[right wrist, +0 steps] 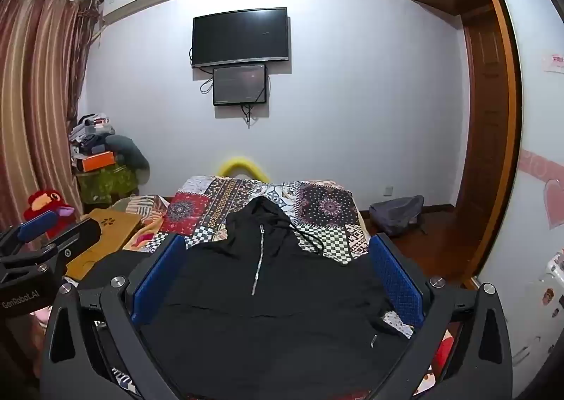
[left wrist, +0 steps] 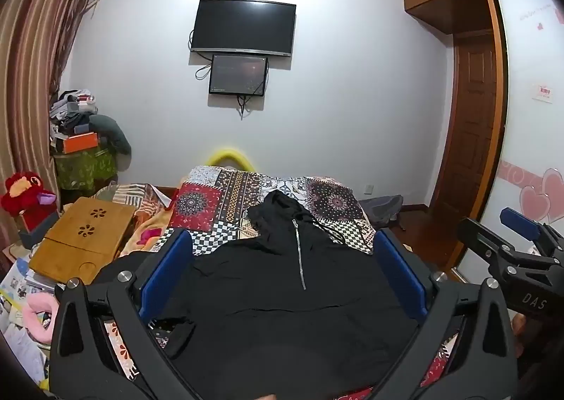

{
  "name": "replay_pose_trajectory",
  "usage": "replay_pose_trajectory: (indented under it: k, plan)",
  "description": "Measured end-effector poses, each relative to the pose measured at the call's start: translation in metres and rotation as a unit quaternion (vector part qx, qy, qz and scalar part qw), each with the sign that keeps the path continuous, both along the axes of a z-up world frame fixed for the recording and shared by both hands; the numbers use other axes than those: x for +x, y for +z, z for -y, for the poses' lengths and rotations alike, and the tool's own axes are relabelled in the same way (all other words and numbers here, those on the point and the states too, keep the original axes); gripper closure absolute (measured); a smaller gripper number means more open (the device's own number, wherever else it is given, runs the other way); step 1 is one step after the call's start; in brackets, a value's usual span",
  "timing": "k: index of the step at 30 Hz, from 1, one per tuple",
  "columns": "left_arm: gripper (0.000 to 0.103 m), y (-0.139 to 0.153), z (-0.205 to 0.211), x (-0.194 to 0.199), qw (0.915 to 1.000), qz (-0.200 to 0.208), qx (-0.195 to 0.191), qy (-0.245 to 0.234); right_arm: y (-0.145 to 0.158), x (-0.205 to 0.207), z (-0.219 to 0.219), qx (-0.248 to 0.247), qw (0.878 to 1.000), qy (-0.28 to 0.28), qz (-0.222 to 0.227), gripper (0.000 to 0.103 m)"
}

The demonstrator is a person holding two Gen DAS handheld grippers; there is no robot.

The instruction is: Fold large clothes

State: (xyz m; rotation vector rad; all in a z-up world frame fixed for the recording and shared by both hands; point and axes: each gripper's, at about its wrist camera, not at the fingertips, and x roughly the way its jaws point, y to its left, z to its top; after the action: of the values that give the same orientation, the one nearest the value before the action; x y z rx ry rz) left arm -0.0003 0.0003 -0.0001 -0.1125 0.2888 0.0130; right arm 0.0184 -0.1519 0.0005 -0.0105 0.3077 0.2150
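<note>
A black hooded jacket (left wrist: 282,294) with a silver zip lies spread flat on the patterned bedspread (left wrist: 208,206), hood toward the far wall. My left gripper (left wrist: 282,244) hovers above its near part, open wide, blue pads apart, nothing between them. In the right wrist view the same jacket (right wrist: 268,301) lies below my right gripper (right wrist: 278,248), also open wide and empty. The right gripper (left wrist: 518,241) shows at the right edge of the left wrist view; the left gripper (right wrist: 38,234) shows at the left edge of the right wrist view.
A wooden lap table (left wrist: 81,237) and a red plush toy (left wrist: 24,195) sit left of the bed, with stacked clutter (left wrist: 77,132) in the corner. A grey bag (right wrist: 396,213) lies on the floor at right, by the wooden door (right wrist: 490,125). Two screens (left wrist: 243,29) hang on the far wall.
</note>
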Motion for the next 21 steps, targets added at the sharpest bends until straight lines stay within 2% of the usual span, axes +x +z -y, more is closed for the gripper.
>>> replay_pose_trajectory:
  k: [21]
  plan:
    - [0.000,-0.004,-0.009,0.002,0.9999,-0.005,0.005,0.014,0.001,0.000,-0.003,0.002,1.000,0.001,-0.002,0.000]
